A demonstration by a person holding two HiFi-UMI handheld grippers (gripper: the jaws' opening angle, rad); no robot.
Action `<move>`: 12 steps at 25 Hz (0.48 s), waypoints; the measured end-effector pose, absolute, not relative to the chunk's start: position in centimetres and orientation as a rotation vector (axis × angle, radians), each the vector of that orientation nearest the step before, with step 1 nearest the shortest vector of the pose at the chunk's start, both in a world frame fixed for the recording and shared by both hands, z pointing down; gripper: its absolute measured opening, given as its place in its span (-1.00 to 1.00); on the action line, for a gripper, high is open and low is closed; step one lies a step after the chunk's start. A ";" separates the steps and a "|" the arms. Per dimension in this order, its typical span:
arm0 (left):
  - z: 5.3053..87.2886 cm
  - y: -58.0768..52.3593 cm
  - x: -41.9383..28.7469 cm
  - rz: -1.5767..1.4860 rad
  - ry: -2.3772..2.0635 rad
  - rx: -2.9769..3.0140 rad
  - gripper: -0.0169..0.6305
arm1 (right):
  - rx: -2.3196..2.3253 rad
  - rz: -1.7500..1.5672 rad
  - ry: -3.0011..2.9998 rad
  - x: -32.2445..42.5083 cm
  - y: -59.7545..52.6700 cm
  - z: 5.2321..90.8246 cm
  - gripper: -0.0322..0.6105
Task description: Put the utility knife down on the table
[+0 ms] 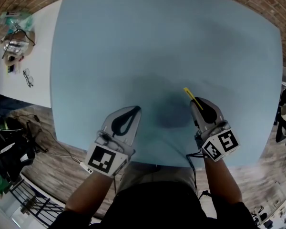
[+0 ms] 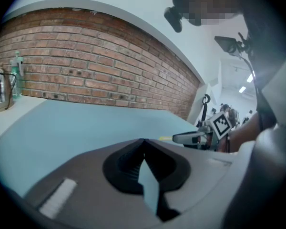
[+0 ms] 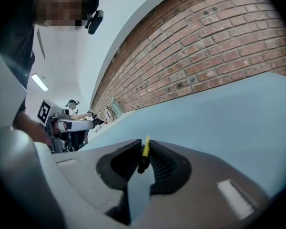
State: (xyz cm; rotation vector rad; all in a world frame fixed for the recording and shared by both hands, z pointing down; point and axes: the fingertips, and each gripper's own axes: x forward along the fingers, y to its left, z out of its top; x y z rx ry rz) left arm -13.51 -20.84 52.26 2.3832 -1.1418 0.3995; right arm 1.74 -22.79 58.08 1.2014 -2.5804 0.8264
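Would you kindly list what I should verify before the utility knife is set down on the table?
1. Utility knife clamped between the right gripper fingers: ok.
2. Table bare ahead of the knife: ok.
3. Left gripper shut, empty, apart from the knife: ok.
4. Knife's height above the table: cannot tell.
5. Blade retracted: cannot tell.

White side counter (image 1: 40,51) is seen. Green bottle (image 1: 12,18) and shiny metal pot (image 1: 16,44) are placed at counter's far end; glasses (image 1: 27,78) are laid nearer. Brick wall (image 2: 86,66) is seen behind counter. Black cables (image 1: 35,120) and black gear (image 1: 9,151) are left on wood floor (image 1: 52,149) beside counter.
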 end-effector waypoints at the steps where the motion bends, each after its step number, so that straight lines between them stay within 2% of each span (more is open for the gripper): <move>1: 52.2 -20.8 -13.6 0.398 -1.142 2.381 -0.99 | 1.199 0.830 -2.578 1.7 -22.7 58.2 -0.73; 12: 52.8 -20.5 -14.6 0.398 -1.167 2.355 -0.99 | 1.188 0.850 -2.551 1.8 -22.8 59.8 -0.73</move>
